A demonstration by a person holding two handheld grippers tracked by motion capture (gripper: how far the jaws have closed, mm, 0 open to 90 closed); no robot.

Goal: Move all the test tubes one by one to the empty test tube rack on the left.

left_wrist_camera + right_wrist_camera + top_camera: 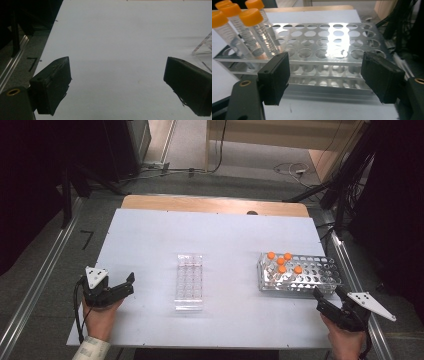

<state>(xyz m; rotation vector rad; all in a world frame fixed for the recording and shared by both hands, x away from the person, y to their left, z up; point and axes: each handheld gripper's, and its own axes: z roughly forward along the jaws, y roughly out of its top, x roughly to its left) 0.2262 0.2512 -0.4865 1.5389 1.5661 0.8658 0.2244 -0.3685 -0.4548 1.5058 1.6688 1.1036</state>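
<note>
White table [150, 235], dark floor around. Rack [320, 270] right of clear plate [189, 281]; orange-capped tubes [283, 262] at rack's left end. Right gripper [331, 296] just before rack, jaws spread, empty. Left gripper [125, 285] left of plate, spread, empty. Likely next: tube pick; approach from above, pinch below cap, lift straight.

Left gripper [131, 284] and right gripper [328, 295] both held with fingers spread wide.

White-topped table [150, 235] with a bare wooden strip along the far edge. Near the middle, a clear plastic well plate [189, 281] lying flat; well to its right, a metal tube rack [300, 275] (orange-capped tubes [282, 261] at its left end).
</note>
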